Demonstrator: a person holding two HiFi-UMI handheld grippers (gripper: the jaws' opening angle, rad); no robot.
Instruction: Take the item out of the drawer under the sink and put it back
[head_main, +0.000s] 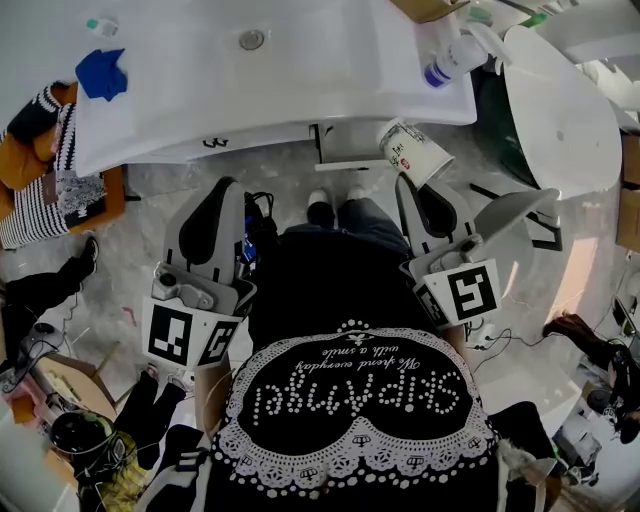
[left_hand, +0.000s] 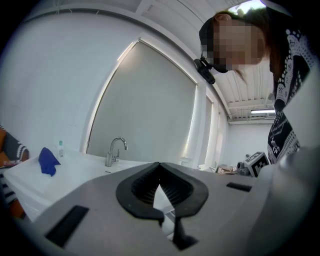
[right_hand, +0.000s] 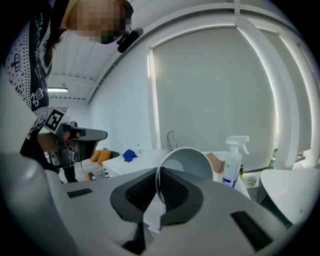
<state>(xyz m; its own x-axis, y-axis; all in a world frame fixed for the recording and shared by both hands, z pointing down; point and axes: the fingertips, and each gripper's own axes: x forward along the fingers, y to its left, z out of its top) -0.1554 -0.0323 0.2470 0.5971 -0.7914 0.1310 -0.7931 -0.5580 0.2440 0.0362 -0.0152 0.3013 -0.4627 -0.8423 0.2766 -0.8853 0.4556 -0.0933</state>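
Past the person's black top, the left gripper was pinched together on nothing. The right gripper clamped the rim of a paper cup, held out just below the sink. Taking it out looked done; putting it back in the drawer was left.

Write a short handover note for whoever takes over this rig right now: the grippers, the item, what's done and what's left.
Right gripper: jaws shut on the rim of the paper cup, which is held tilted in front of the sink counter.
Left gripper: jaws together with nothing between them, held level in front of the counter.
Done: the cup is out and in hand.
Left: put the cup back in the drawer under the sink. Whether the drawer is open is hard to tell from these views, so check it first.
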